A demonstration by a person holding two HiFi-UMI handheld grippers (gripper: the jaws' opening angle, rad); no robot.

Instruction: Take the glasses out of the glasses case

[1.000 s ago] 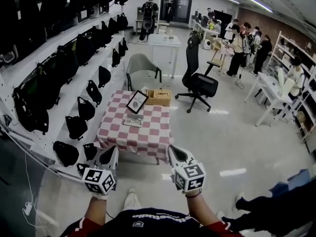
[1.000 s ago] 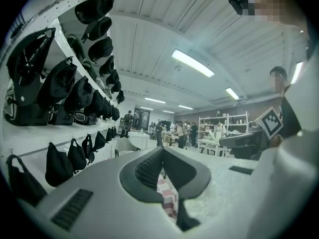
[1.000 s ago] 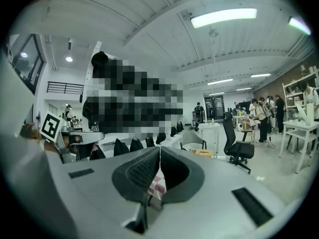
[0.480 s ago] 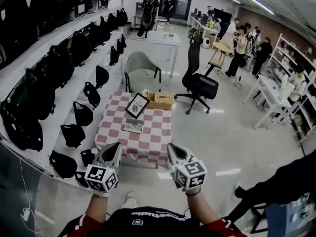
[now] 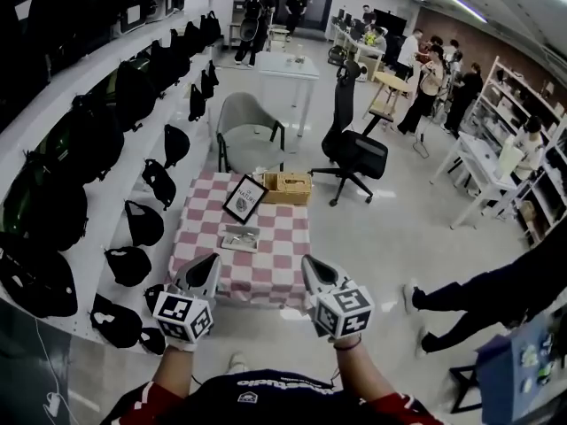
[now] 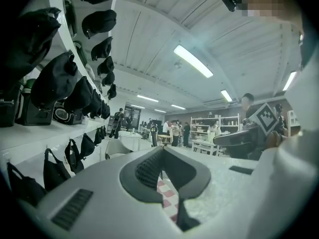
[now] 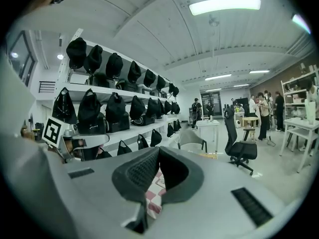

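Pink-and-white checked cloth covers the small square table (image 5: pixel 276 268) ahead of me. The task item, a flat grey glasses case (image 5: pixel 239 236), lies on that cloth near the middle, towards the near-left. Behind it stands a black-framed tilted picture (image 5: pixel 244 198), and just beside that is a light wooden open box (image 5: pixel 288 187). I cannot tell at this range whether the case is open, and no glasses can be made out.

Gripper status: the left gripper (image 5: pixel 211 262) has its jaws brought together with nothing between them; only checked cloth shows through the gap below the pads in the left gripper view. The right gripper (image 5: pixel 308 262) reads the same, clenched on nothing. Both are held above the floor at the table's near edge, well apart from the case.

Hazards from here:
- Jaws that arrive at the case while closed cannot grip it; they would push it across the cloth towards the picture.
- The cloth is loose fabric (it hangs over the table edge), so a dragging contact could bunch it and shift everything on it.
- Pinching the case with one gripper only may let it slide while the lid is worked.

Change since the earlier frame: the table sits nearer and lower in the head view, so I have advanced towards it. Both grippers keep the same closed posture.
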